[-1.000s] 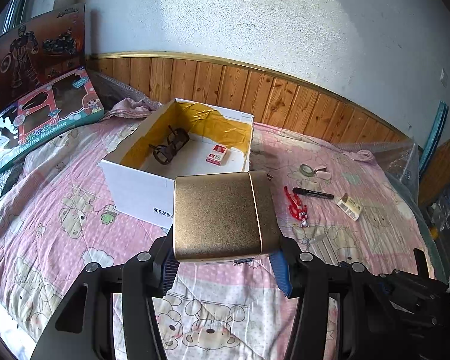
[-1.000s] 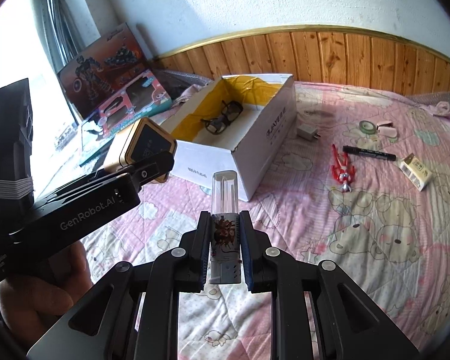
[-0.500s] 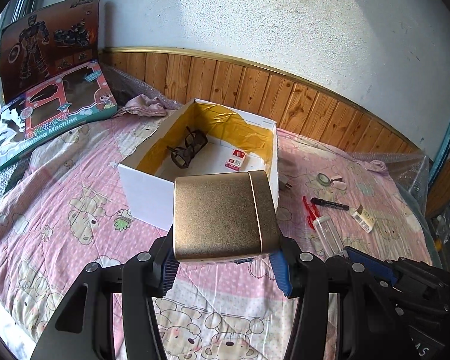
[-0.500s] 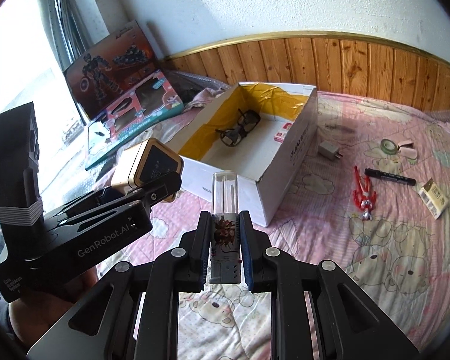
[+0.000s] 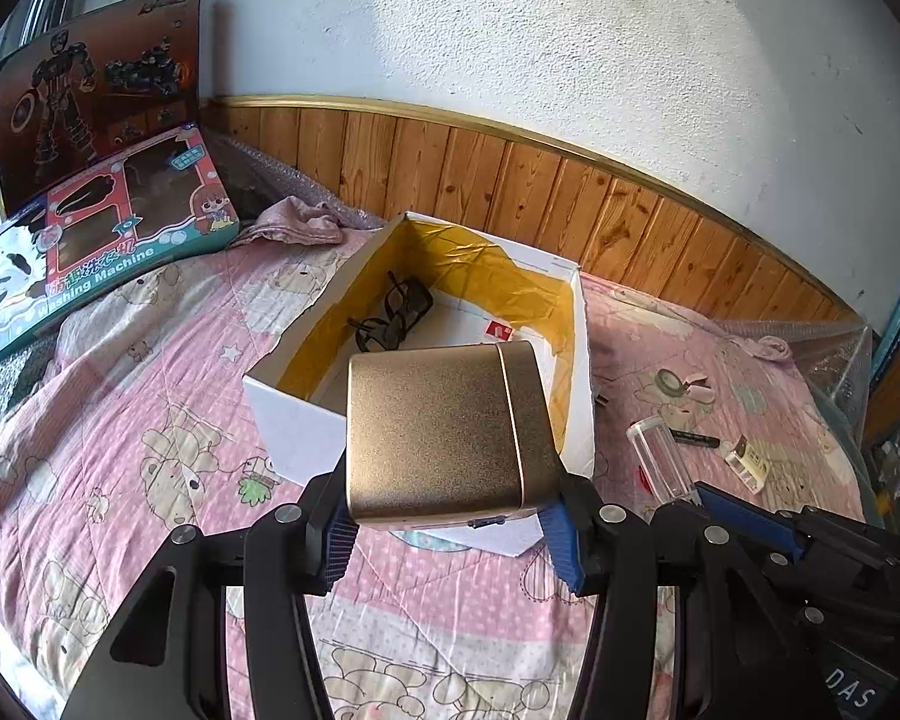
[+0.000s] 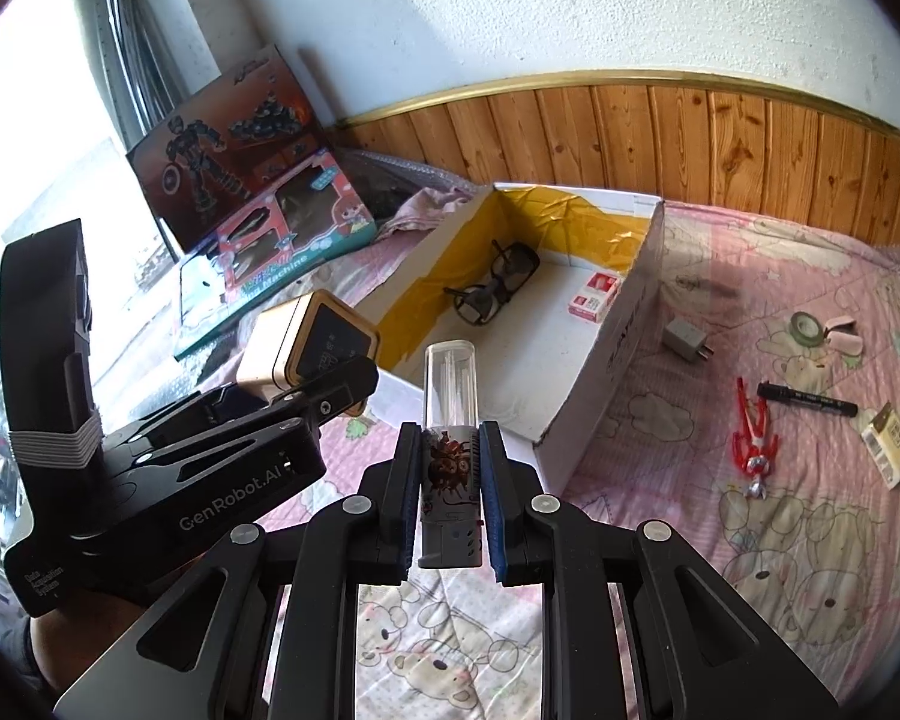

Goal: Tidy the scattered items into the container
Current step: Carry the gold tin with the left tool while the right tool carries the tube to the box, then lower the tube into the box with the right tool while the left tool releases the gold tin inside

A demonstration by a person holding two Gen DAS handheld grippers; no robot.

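Observation:
My left gripper (image 5: 450, 528) is shut on a gold metal box (image 5: 450, 429), held just in front of the near wall of the open white cardboard box (image 5: 294, 426). The right gripper (image 6: 450, 480) is shut on a clear plastic tube with a printed label (image 6: 450, 396), close to the cardboard box (image 6: 606, 354). Inside the cardboard box lie dark glasses (image 6: 492, 291) and a small red-and-white pack (image 6: 594, 297). To the right on the pink quilt lie a red toy figure (image 6: 753, 438), a black marker (image 6: 807, 399), a grey plug (image 6: 684, 339), a tape roll (image 6: 807, 324) and a small cream box (image 6: 891, 444).
Two toy boxes (image 5: 90, 180) lean at the far left by a window. A wood-panelled wall (image 5: 570, 180) runs behind the bed. Crumpled pink cloth (image 5: 297, 222) lies behind the cardboard box. Bubble wrap (image 5: 828, 348) sits at the far right. A hand (image 6: 42, 636) holds the left gripper.
Both grippers have moved forward and up toward the cardboard box, each holding its item. The right gripper's tube now shows beside the left gripper.

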